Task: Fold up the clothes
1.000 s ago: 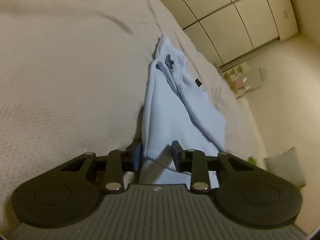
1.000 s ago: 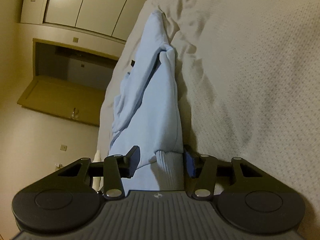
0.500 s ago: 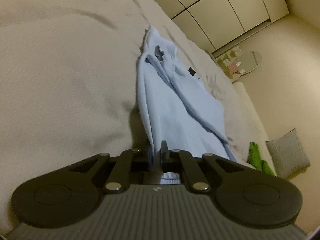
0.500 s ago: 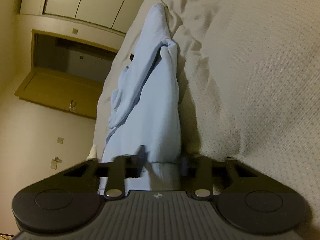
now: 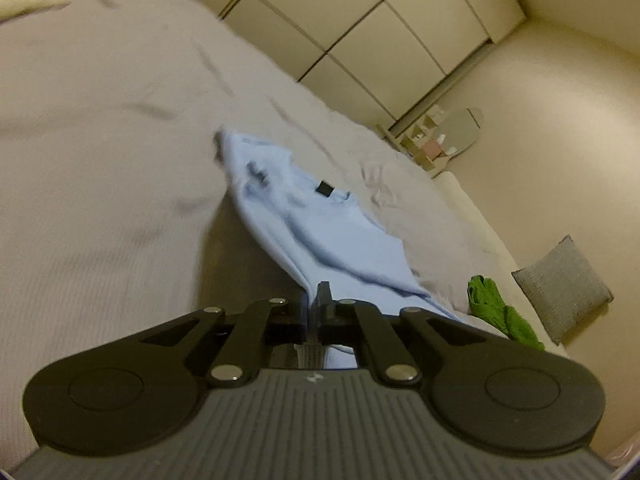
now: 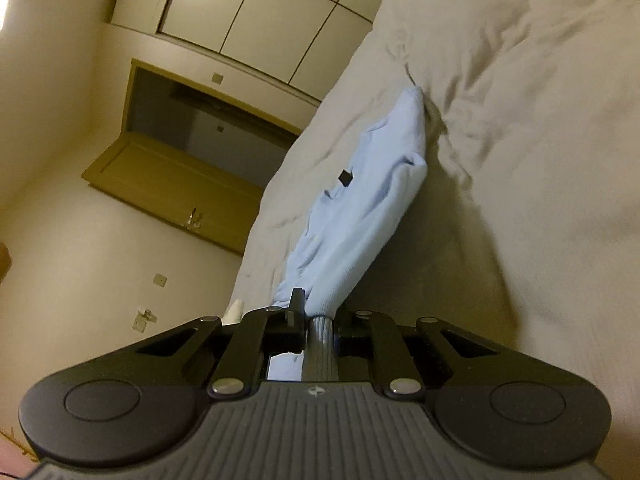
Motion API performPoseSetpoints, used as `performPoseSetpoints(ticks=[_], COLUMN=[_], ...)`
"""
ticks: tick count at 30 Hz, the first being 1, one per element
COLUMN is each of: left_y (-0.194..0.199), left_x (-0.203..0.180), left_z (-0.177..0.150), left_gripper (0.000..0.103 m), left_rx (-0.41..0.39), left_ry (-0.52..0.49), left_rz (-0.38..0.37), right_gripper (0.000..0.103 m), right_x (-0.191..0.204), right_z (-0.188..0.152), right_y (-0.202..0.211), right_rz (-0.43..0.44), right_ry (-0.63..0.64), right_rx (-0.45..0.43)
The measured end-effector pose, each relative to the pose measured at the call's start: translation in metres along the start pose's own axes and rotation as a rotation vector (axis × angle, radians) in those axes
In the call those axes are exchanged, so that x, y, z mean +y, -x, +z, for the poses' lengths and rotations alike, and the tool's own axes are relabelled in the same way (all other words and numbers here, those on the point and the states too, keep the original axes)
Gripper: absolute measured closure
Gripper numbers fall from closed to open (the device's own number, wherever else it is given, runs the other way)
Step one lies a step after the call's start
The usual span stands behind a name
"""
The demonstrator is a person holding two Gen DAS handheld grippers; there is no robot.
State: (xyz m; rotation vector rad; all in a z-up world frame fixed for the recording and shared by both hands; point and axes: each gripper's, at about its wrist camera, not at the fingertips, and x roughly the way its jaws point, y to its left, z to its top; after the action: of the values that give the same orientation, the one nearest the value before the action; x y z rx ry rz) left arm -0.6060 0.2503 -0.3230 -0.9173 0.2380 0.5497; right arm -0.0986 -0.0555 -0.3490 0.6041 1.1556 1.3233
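We hold the light blue sweater (image 5: 340,240) by its ribbed hem, near end lifted off the bed (image 5: 100,160). The left gripper (image 5: 314,300) is clamped on it; the right gripper (image 6: 320,316) is closing on it (pads already pressing). It seems soft, light and saggy, so the thick hem corners are the best hold.

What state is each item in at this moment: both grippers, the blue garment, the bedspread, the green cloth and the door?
left gripper: shut on the light blue sweater's hem.
right gripper: closing, ribbed hem pinched between its jaws.
light blue sweater: near end lifted off the bed, far end lying rumpled.
bedspread: wrinkled.
green cloth: crumpled at the bed's edge.
door: open.
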Motion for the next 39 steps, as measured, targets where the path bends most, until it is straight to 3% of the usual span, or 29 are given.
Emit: performPoseSetpoints(ticks=[6,10,13,17,21,27,29,31,34,36,39], left_y=[0.066,0.096,0.101,0.096,0.079,-0.023,-0.061,-0.090,-0.097,-0.100,-0.098], left_x=[0.011,0.009,0.007,0.004,-0.003,0.003,0.019,0.041,0.057,0.066,0.053], left_z=[-0.069,-0.091,-0.091,-0.066,-0.023,0.062,0.084,0.100,0.113,0.122,0.124], left_gripper=[0.102,0.102,0.102,0.102,0.102,0.100,0.099,0.099,0.099,0.098,0.095], left_rx=[0.025,0.042,0.054,0.059,0.053,0.073,0.100,0.116,0.090,0.073,0.092], left_ry=[0.114,0.148,0.165,0.194,0.193,0.259,0.333,0.403,0.429,0.438,0.293], left_rz=[0.011,0.017,0.021,-0.007,-0.040,0.006,0.054,0.089,0.117,0.137,0.172], right_gripper=[0.090,0.090,0.090,0.090,0.090,0.086,0.073,0.047,0.046,0.044,0.044], right_x=[-0.017,-0.019,-0.013,-0.002,0.018,0.017,0.001,-0.024,-0.051,-0.056,-0.052], right_z=[-0.056,-0.085,-0.091,-0.076,-0.036,0.047,0.075,0.098,0.118,0.124,0.128], right_y=[0.054,0.081,0.091,0.086,0.075,0.015,-0.018,-0.045,-0.065,-0.067,-0.065], right_rz=[-0.023,-0.033,-0.047,-0.040,-0.003,0.022,-0.020,-0.090,-0.154,-0.186,-0.245], right_ry=[-0.079,-0.113,-0.112,-0.097,-0.045,-0.086,-0.160,-0.254,-0.338,-0.303,-0.163], right_rx=[0.009,0.020,0.039,0.050,0.027,-0.030,-0.062,-0.101,-0.125,-0.117,-0.073])
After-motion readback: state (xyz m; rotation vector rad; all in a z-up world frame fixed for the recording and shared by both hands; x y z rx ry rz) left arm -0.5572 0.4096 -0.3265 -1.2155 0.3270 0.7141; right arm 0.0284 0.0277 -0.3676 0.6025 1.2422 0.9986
